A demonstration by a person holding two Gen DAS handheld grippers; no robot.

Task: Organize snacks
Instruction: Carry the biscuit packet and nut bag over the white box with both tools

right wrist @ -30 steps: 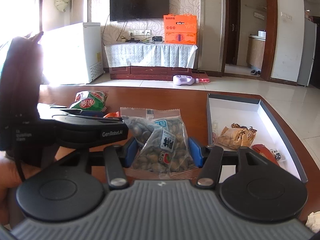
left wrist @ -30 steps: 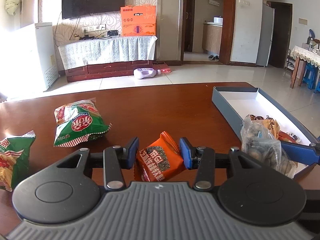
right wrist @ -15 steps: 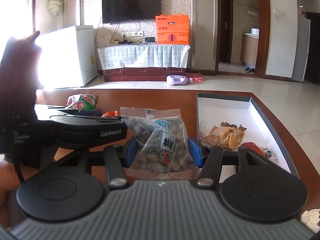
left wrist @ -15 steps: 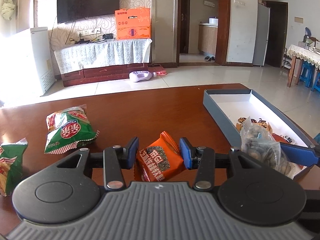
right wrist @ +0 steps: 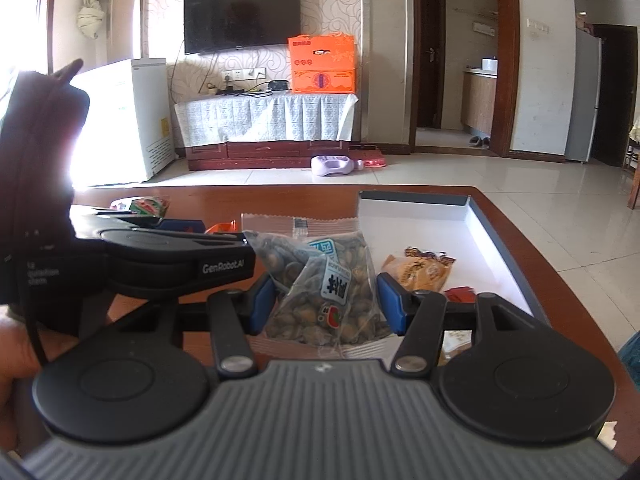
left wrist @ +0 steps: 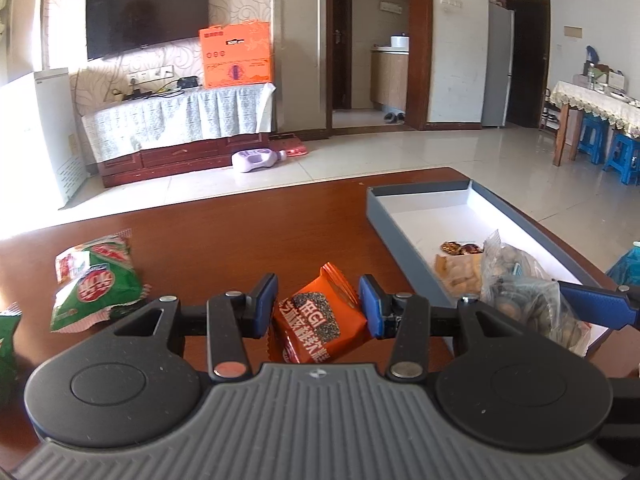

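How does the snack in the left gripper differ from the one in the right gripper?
The orange packet is opaque foil with dark printed lettering; the clear bag shows its nuts through the plastic. The orange packet is smaller and sits tilted; the clear bag is larger and fills more of the gap between its gripper's fingers. Both are sealed snacks, each clamped between blue fingers and held near the grey box.

Home living room (wall television [right wrist: 241, 16])
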